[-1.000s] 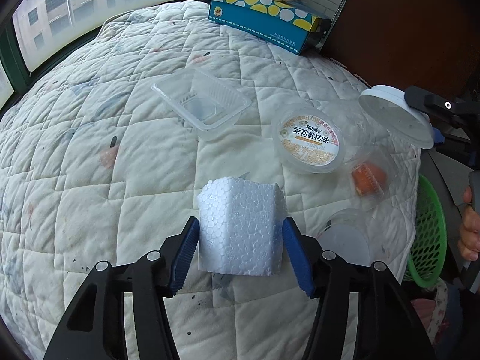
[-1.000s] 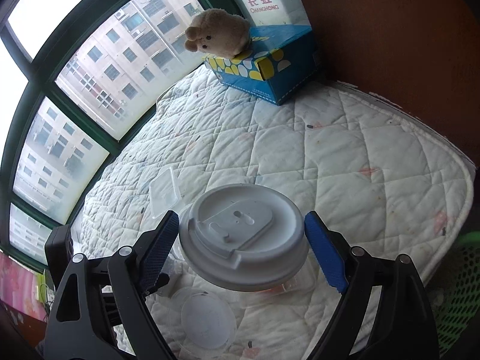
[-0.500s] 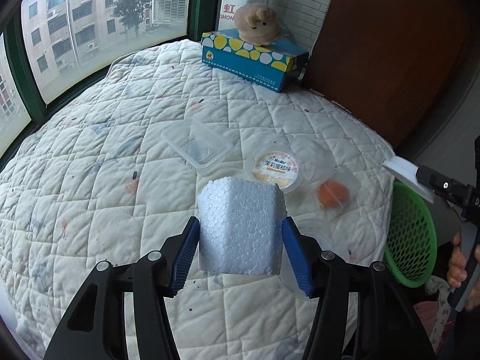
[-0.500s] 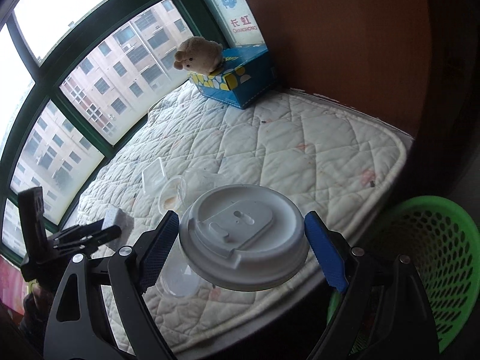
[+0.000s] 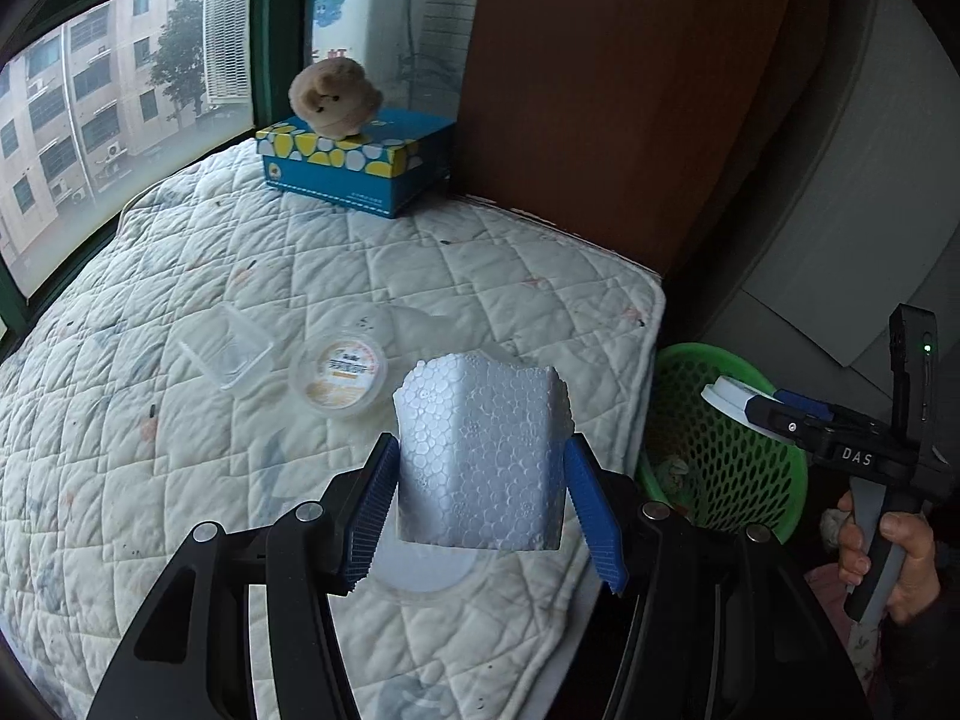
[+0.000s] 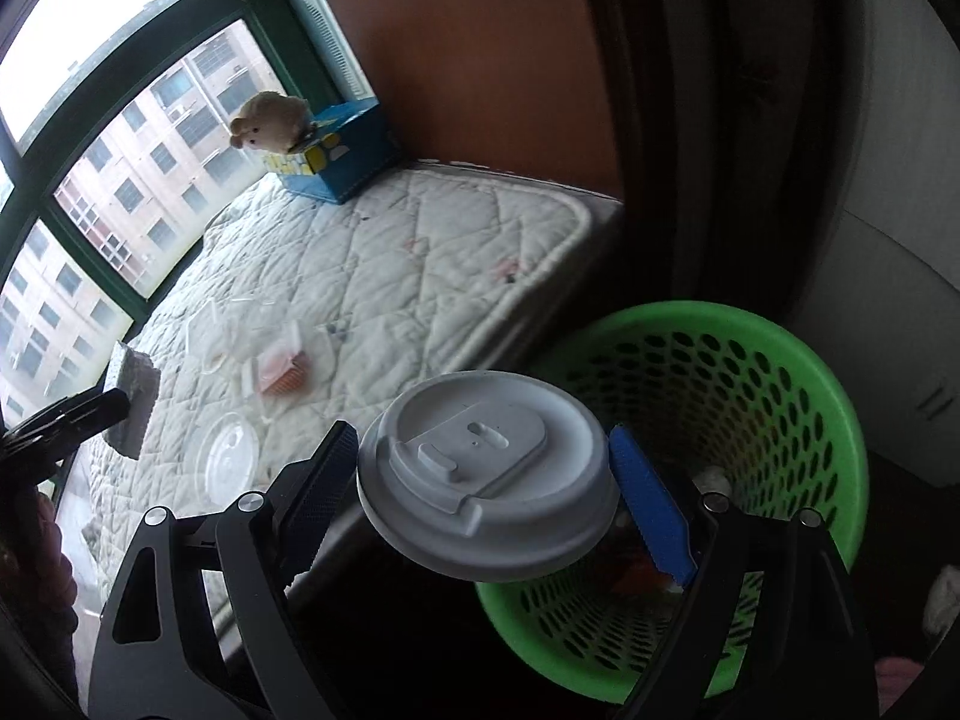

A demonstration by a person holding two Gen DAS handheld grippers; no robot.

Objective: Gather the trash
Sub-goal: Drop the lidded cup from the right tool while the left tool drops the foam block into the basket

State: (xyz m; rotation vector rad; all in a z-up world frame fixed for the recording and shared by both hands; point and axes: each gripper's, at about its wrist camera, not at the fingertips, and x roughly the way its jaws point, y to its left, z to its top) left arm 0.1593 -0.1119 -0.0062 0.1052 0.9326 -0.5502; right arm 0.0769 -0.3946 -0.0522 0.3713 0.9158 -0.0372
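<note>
Already both tools are loaded: the right tool (image 6: 489, 480) grips a white cup lid (image 6: 486, 477) over the green basket's (image 6: 780, 360) near rim, while the left tool (image 5: 480, 498) clamps a foam chunk (image 5: 480, 456) above the bed (image 5: 420, 276). Beyond it, a clear tray (image 5: 228, 354) and labelled tub (image 5: 339, 372) remain uncollected.

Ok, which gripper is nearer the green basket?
Right. The right gripper, holding the lid, is at the basket rim; the left gripper, holding foam, is over the mattress.
</note>
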